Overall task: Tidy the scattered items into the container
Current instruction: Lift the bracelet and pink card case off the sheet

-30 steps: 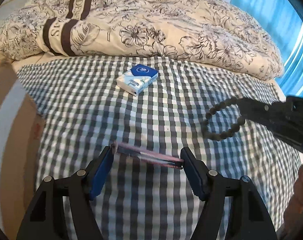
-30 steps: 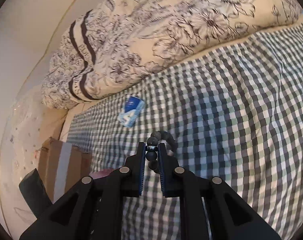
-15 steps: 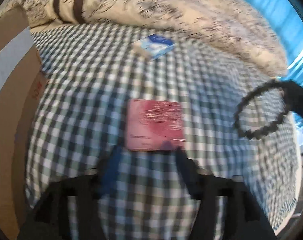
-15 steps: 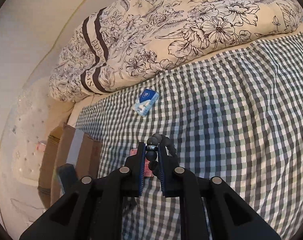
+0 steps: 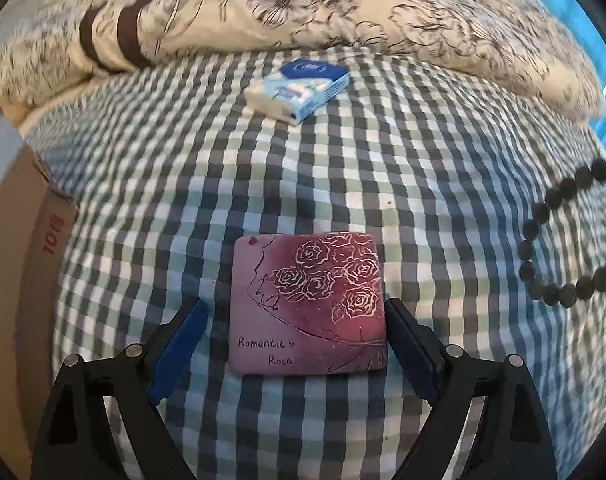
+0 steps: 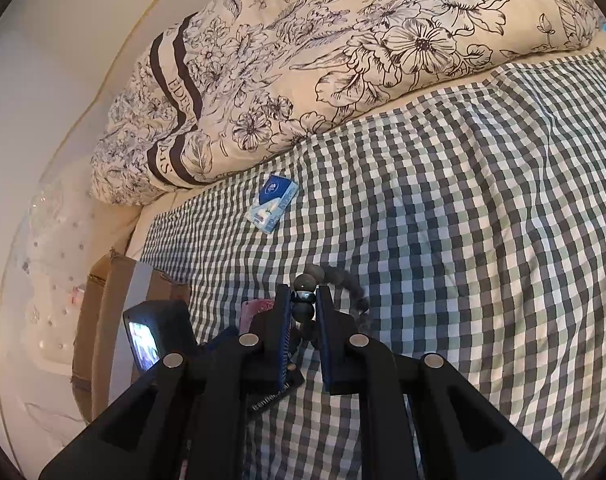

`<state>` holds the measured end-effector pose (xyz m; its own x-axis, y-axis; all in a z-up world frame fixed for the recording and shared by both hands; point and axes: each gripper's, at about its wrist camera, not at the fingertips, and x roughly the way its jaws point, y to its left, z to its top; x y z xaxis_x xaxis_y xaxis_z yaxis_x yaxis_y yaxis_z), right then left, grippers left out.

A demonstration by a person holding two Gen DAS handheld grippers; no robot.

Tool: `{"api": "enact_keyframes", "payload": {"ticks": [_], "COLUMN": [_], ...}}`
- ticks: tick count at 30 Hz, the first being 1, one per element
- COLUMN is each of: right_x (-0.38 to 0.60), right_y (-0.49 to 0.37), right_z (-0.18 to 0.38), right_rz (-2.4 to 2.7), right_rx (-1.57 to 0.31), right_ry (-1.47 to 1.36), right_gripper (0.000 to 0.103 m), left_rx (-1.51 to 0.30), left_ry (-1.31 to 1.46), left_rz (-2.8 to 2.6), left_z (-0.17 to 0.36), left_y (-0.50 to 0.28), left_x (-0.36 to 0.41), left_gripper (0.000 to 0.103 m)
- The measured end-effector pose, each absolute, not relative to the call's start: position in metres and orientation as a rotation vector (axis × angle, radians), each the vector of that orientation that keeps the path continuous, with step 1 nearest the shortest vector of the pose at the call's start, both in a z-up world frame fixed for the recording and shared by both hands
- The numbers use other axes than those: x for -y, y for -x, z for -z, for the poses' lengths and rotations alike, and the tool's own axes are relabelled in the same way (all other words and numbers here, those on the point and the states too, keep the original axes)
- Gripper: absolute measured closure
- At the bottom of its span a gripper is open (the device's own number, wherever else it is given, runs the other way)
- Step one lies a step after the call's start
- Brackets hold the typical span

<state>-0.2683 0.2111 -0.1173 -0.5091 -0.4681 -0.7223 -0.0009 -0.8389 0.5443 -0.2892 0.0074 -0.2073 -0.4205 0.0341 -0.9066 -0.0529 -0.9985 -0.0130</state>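
left gripper (image 5: 293,346): fingers spread, straddling pink card (image 5: 307,304) lying flat on checked sheet (image 5: 423,184), lower centre; right pad at the card's edge, left pad apart.
right gripper (image 6: 303,320): clamped on dark bead bracelet (image 6: 305,300), lower centre.
tissue pack (image 5: 299,90): on sheet, upper centre, near floral duvet (image 5: 383,4).
cardboard box (image 5: 19,264): left edge, beside bed.

Bead bracelet (image 5: 571,240) cut off by the right edge in the left wrist view; in the right wrist view its lower beads are hidden behind the right gripper (image 6: 304,308). Cardboard box (image 5: 19,264) cropped at left, inside not visible. Pink card (image 6: 257,312) mostly hidden behind that gripper. Floral duvet (image 5: 343,12) blurred. Tissue pack (image 6: 273,203) print too small to read.
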Motion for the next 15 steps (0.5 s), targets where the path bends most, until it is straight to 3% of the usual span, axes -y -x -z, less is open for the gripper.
{"api": "enact_keyframes", "payload": {"ticks": [1, 8, 15], "right_x": [-0.211, -0.208, -0.195], "right_y": [0.268, 0.263, 0.253], "right_z": [0.118, 0.112, 0.095], "right_rz": [2.408, 2.409, 2.413], "right_rx": [0.71, 0.708, 0.69], "right_ry": [-1.374, -1.362, -1.336], "right_gripper": [0.091, 0.091, 0.091], "left_rx": [-0.011, 0.026, 0.043], "left_ry": [1.656, 1.646, 1.514], "left_rz": [-2.59, -2.587, -2.652], "left_z": [0.206, 0.191, 0.141], "left_y": [0.29, 0.276, 0.255], "left_x": [-0.007, -0.004, 0.004], "left_gripper": [0.031, 0.031, 0.031]}}
